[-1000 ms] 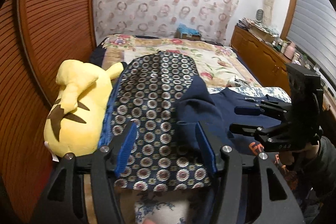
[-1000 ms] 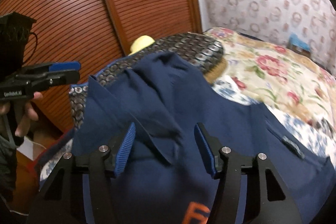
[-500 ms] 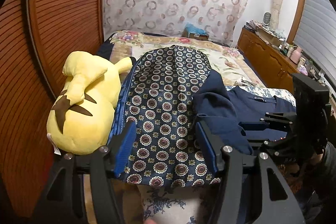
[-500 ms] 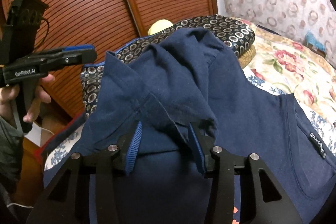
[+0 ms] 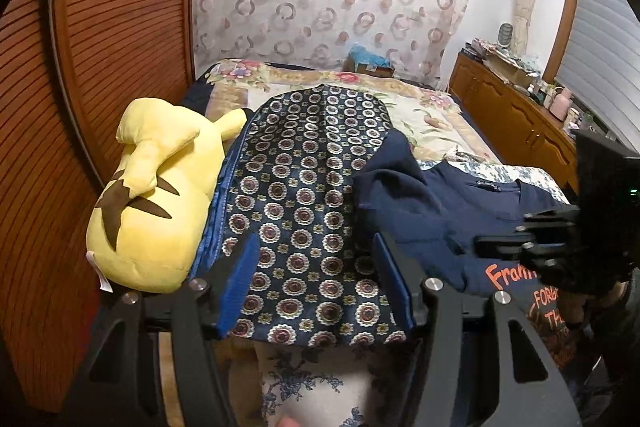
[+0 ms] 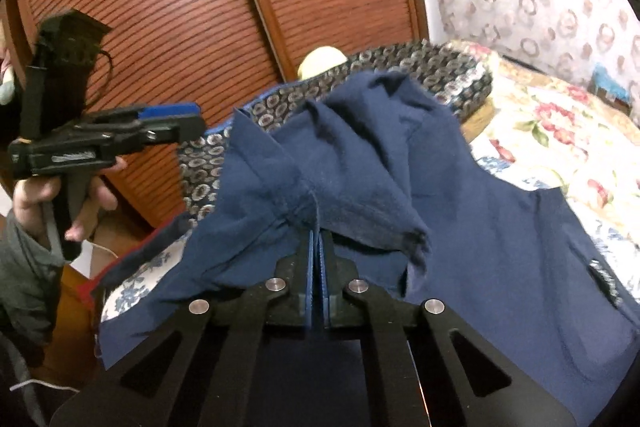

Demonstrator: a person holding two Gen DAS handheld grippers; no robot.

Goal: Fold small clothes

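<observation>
A: Where does the navy T-shirt (image 6: 500,227) lie?

B: It is spread over the near edge of the bed (image 5: 436,115), its left part bunched up against the patterned cushion (image 5: 304,187), with the yellow plush toy (image 5: 152,203) just beside that cushion on the far left. The orange print faces up at the near right.

A: And the 2 grippers?

B: The right gripper (image 6: 318,247) has its blue pads pressed together on a seam of the sleeve fabric, so it is clenched on the shirt. The left gripper (image 5: 316,279) hangs over the cushion with its fingers (image 5: 240,279) spread wide, grasping nothing.

A: So what makes this step go well?

B: It looks like the sleeve fold. The person would do best to lift only enough to clear the bunch, then carry the sleeve right, across the body, keeping the seam taut. The free left gripper could pin the hem near the cushion so the whole shirt does not drag.

A: The risk?

B: The pinch seems to hold more than 1 layer; pulling too fast may haul the body along and crease it.
</observation>
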